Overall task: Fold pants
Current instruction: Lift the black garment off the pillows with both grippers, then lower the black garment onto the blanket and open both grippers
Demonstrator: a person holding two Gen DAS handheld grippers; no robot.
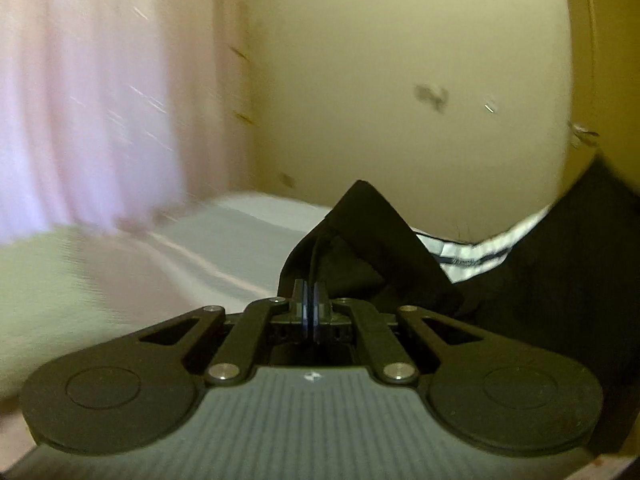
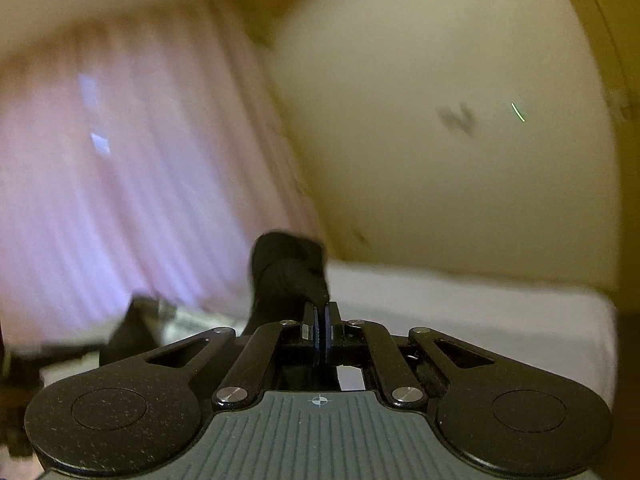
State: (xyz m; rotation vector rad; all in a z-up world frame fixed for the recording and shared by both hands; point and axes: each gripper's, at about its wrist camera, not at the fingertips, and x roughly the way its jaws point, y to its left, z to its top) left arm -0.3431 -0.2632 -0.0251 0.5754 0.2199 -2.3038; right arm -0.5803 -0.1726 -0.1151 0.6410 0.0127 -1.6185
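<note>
Black pants (image 1: 372, 236) pinched in both raised, level tongs, left (image 1: 309, 300) and right (image 2: 320, 320), above the bed (image 1: 224, 248).

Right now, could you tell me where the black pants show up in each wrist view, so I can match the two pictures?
Left wrist: the black pants rise from the shut left gripper, centre, spreading right.
Right wrist: they bunch at the shut right gripper, centre, trailing lower left.
Shared landmark: the dark smudge on the wall, upper right in both.
</note>
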